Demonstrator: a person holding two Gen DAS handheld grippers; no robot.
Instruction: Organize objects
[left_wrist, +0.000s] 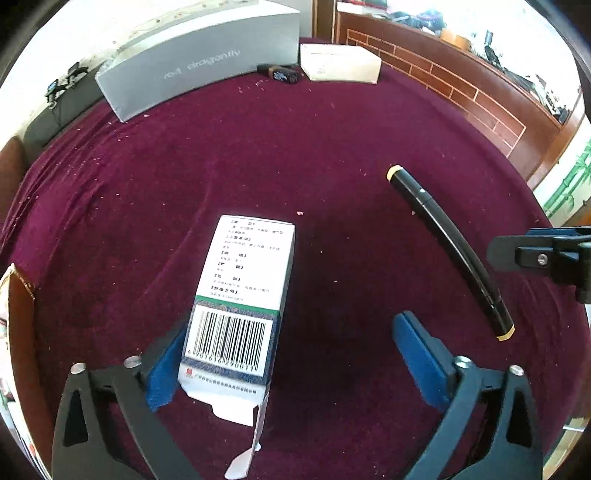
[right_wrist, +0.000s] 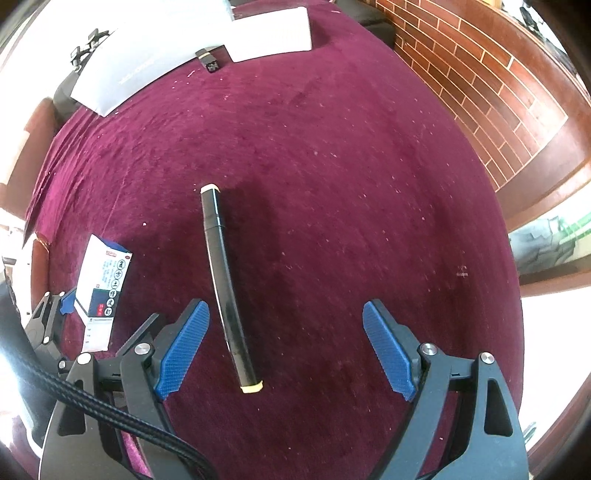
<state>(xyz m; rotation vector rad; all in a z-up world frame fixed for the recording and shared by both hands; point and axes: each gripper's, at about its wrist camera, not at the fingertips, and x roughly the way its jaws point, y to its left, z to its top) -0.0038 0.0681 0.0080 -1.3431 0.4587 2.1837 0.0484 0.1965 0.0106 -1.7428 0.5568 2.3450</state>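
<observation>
A white medicine box (left_wrist: 240, 295) with a barcode lies flat on the maroon cloth (left_wrist: 295, 147), its end flap hanging open toward me. My left gripper (left_wrist: 291, 328) is open over it: the box rests by the left blue pad (left_wrist: 166, 369), and the other pad stands well clear. A black marker pen (right_wrist: 225, 288) with cream ends lies between the open jaws of my right gripper (right_wrist: 284, 306), nearer the left pad (right_wrist: 184, 350) and touching neither. The pen (left_wrist: 443, 240) also shows right of the box, with the right gripper (left_wrist: 546, 254) at the edge.
A long grey carton (left_wrist: 199, 62) and a white box (left_wrist: 340, 62) stand at the far edge of the cloth, a small black object (left_wrist: 282, 72) between them. A brick-patterned wooden partition (left_wrist: 461, 85) runs along the right. The medicine box (right_wrist: 103, 291) and left gripper (right_wrist: 48, 321) sit left of the pen.
</observation>
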